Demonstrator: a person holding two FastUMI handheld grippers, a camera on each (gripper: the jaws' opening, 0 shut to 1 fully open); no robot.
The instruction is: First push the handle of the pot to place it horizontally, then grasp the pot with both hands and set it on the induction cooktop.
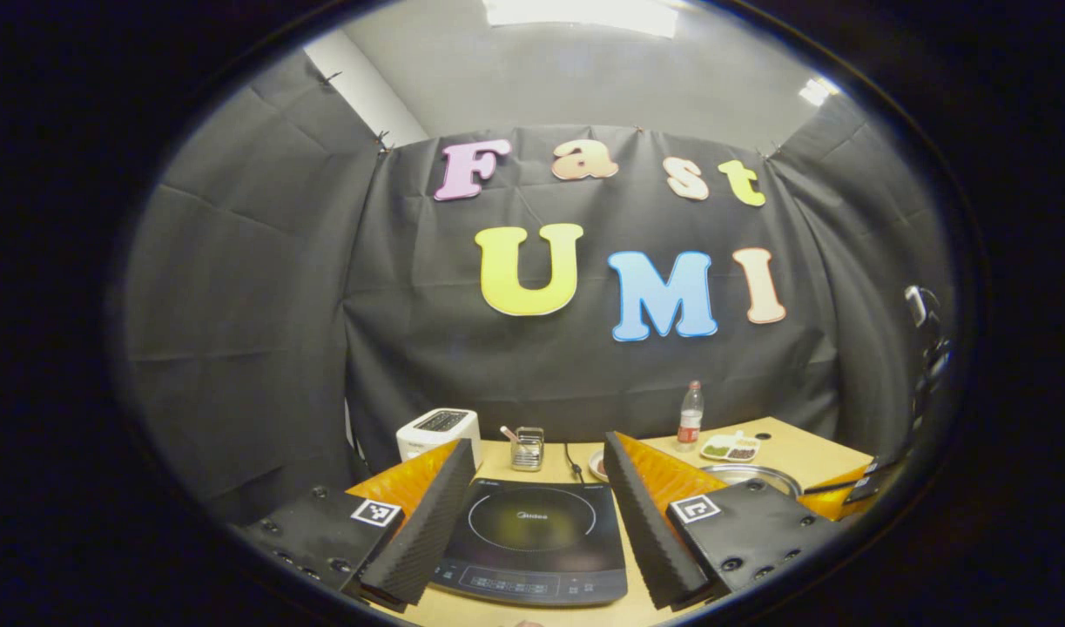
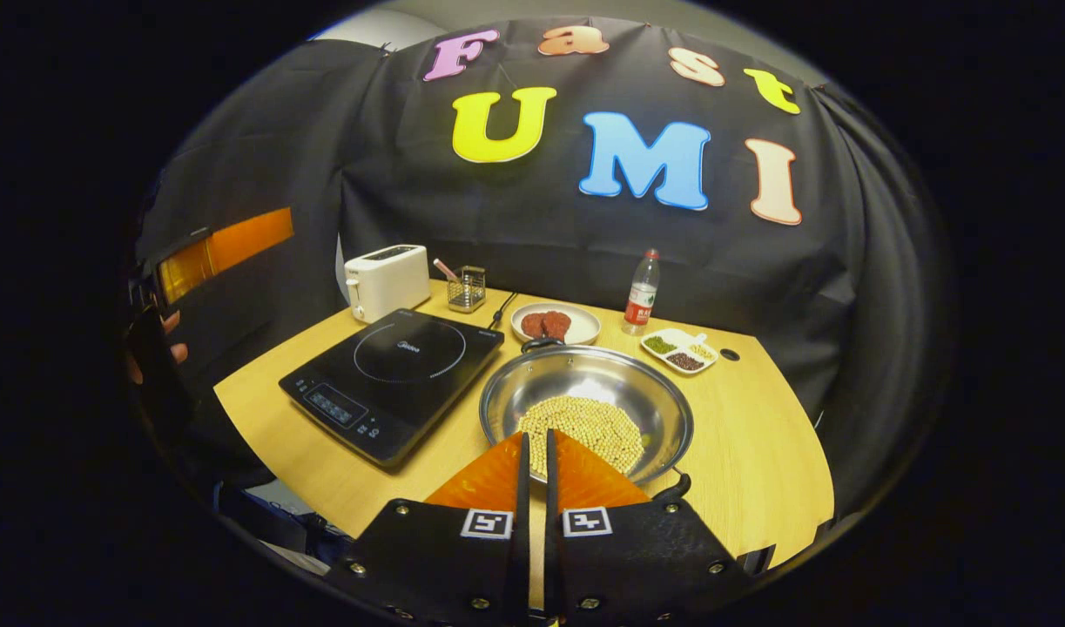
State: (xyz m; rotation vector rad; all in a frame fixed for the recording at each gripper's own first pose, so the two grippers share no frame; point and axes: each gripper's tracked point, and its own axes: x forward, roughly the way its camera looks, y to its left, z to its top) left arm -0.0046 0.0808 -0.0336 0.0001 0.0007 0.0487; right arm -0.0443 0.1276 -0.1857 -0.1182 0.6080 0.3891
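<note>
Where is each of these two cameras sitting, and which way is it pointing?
Left gripper view: rides the left tool, low at the table's edge, facing the induction cooktop; its own fingers spread wide.
Right gripper view: rides the right tool, higher, looking down at the pot of beans; its fingers nearly closed, and a hand at far left.
Both share cooktop, toaster, bottle.

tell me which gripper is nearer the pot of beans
Right. The right gripper hangs shut just over the near rim of the pot. The left gripper is open, over the induction cooktop, with the pot off to its right.
</note>
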